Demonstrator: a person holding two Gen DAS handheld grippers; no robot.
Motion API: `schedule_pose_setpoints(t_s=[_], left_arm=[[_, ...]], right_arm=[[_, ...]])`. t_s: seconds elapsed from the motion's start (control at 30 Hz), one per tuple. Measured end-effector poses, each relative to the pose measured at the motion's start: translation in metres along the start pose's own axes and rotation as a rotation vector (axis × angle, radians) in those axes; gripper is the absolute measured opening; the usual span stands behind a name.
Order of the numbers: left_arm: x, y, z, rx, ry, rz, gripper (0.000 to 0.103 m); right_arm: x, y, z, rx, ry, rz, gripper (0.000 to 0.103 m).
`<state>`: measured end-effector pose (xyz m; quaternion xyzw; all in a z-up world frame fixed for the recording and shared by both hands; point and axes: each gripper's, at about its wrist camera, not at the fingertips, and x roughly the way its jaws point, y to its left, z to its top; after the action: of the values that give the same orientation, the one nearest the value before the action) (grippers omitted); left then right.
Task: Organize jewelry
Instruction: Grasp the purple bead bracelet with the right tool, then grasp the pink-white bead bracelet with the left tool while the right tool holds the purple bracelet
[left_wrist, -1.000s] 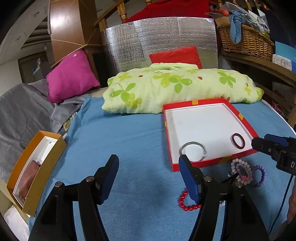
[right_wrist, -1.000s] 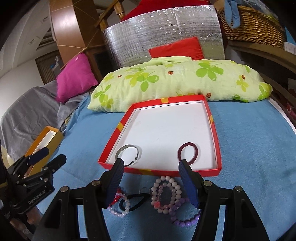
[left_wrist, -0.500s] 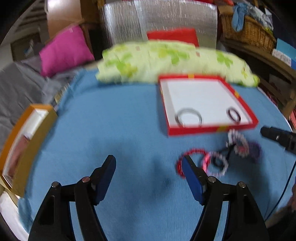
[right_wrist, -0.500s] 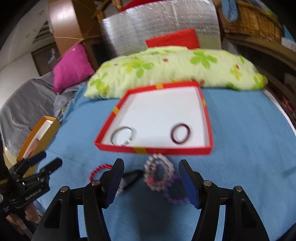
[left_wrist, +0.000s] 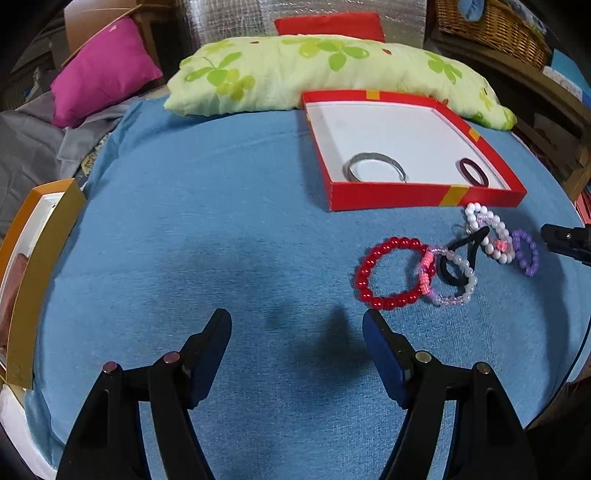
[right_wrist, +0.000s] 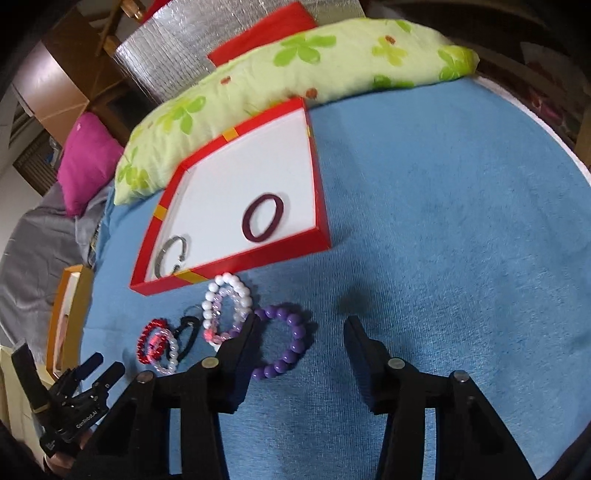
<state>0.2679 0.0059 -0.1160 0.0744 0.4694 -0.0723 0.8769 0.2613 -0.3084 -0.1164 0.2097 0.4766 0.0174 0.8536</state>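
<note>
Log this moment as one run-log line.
left gripper: open, empty | right gripper: open, by purple bead bracelet | red tray: silver bangle, maroon ring | red bead bracelet: on cloth

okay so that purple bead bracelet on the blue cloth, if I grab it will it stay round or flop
The purple bead bracelet looks strung from separate round beads, so it will probably sag into a drooping loop when lifted by one side. The glossy beads may slip between the pads of the right gripper. Pushed across the blue cloth, it would likely bunch rather than roll.
</note>
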Motion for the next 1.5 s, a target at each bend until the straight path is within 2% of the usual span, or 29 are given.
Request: schedule_pose_setpoints(t_s=[0.1,0.17,0.3,0.37,0.4,0.57,0.7,0.77,0.83,0.97,1.2,1.3,1.5], left_arm=[[0.007,-0.002,0.001,-0.003,0.018,-0.014,0.074],[0.009,-0.004,0.002,-0.001,0.025,-0.021,0.074],[0.01,-0.007,0.004,-0.002,0.016,-0.039,0.074],[0.007,-0.011,0.007,0.004,-0.002,-0.063,0.074],[0.005,-0.014,0.008,0.011,-0.01,-0.077,0.074],[0.007,-0.033,0.016,0.055,-0.024,-0.133,0.074],[0.017,-0.041,0.024,0.062,-0.005,-0.148,0.074],[0.021,-0.043,0.028,0.057,0.007,-0.174,0.071],[0.025,-0.046,0.029,0.06,0.02,-0.195,0.06],[0.033,-0.051,0.03,0.062,0.037,-0.221,0.051],[0.028,-0.059,0.03,0.108,0.008,-0.257,0.016],[0.023,-0.059,0.029,0.12,-0.012,-0.267,0.011],[0.008,-0.049,0.028,0.117,-0.044,-0.293,0.01]], right_arm=[[0.011,0.006,-0.002,-0.029,0.026,-0.032,0.044],[0.018,0.009,-0.004,-0.053,0.033,-0.07,0.037],[0.025,0.018,-0.006,-0.123,0.009,-0.133,0.031],[0.028,0.024,-0.009,-0.176,-0.008,-0.174,0.015],[0.029,0.028,-0.011,-0.205,-0.018,-0.196,0.012],[0.031,0.037,-0.014,-0.273,-0.052,-0.245,0.011],[0.03,0.034,-0.013,-0.251,-0.056,-0.243,0.01],[0.029,0.03,-0.012,-0.236,-0.055,-0.238,0.01],[0.029,0.028,-0.011,-0.229,-0.054,-0.231,0.01],[0.027,0.026,-0.012,-0.219,-0.055,-0.222,0.01],[0.023,0.022,-0.009,-0.187,-0.062,-0.189,0.01],[0.018,0.018,-0.007,-0.164,-0.072,-0.165,0.01],[0.01,0.02,-0.004,-0.14,-0.097,-0.13,0.01]])
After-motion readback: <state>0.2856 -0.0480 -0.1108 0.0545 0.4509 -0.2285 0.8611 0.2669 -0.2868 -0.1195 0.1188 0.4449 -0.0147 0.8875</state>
